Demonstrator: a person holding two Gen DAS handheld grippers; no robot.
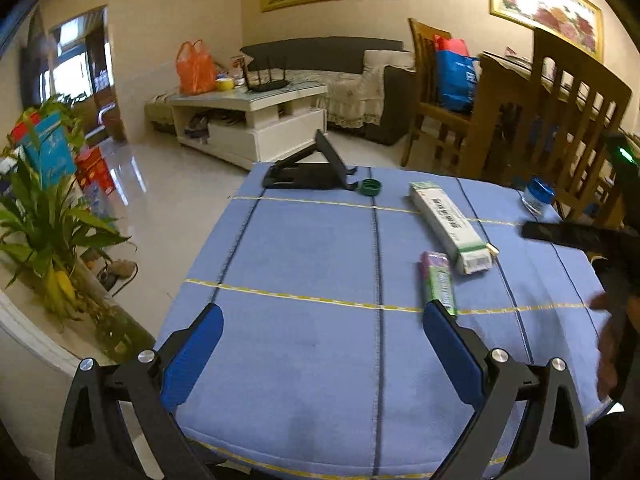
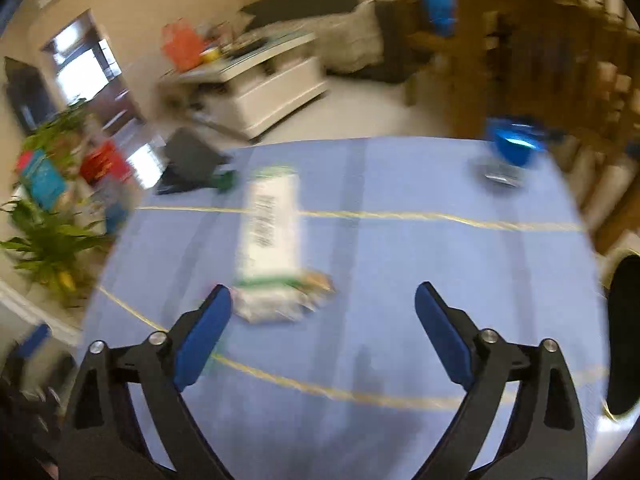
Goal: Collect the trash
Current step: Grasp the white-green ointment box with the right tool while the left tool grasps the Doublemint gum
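The left gripper [image 1: 322, 326] hangs low in the left wrist view with its jaws spread wide and nothing between them, above the blue cloth of the bench [image 1: 304, 248]. Right of centre lies a long white box [image 1: 448, 226], and just below it a purple-and-green packet [image 1: 438, 282] whose near end sits right beside the gripper's right blue pad. Farther up the frame a green bottle cap [image 1: 370, 188] rests next to a black folding stand [image 1: 310, 172]; a blue-lidded jar [image 1: 538, 196] stands at the upper right edge.

The right wrist view is motion-blurred. The right gripper [image 2: 324, 304] also has its jaws spread, empty, with the white box [image 2: 272, 224] above its left pad.
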